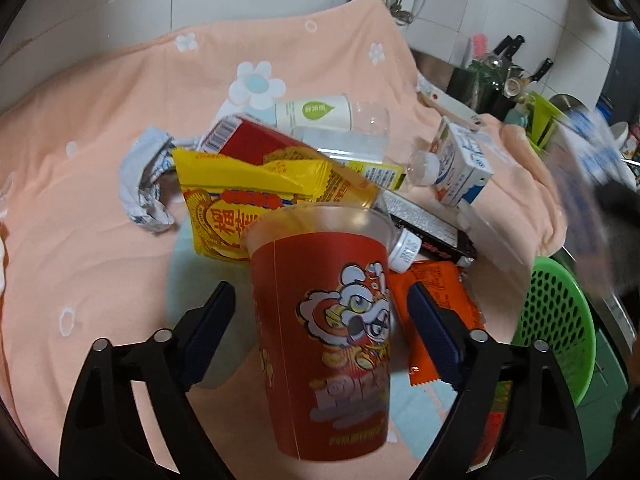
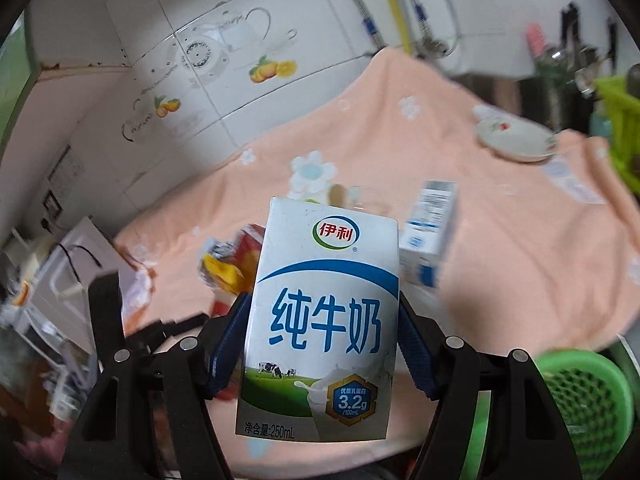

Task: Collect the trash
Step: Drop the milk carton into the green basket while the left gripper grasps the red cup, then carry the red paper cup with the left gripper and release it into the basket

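1. Your right gripper (image 2: 323, 330) is clamped on a white and blue milk carton (image 2: 320, 320), pads pressed against both of its sides, and the carton is clear of the cloth. That piece counts as picked up but not yet dropped; the green perforated basket (image 2: 588, 400) sits low and to the right of that gripper, which I judge to be where it goes.

2. Your left gripper (image 1: 320, 320) stands wide around a red plastic cup (image 1: 324, 340). The cup is between the fingers, but a gap shows on each side, so it is not gripped yet (treat it as lined up only).

3. Plenty is left. Just beyond the left gripper lies a heap on the peach flowered cloth (image 1: 100, 240): a yellow snack bag (image 1: 248, 192), a red carton with a barcode (image 1: 244, 140), crumpled white paper (image 1: 144, 180), a clear bottle (image 1: 356, 148), an orange wrapper (image 1: 436, 292) and a second milk carton (image 1: 464, 168) further off to the right.

4. Readable writing: the held carton says 伊利, 纯牛奶, "3.2g /100mL" and 净含量:250mL. The cup shows a lion-dance cartoon; its lettering is too distorted to read.

5. How much the basket already holds cannot be told from either view.
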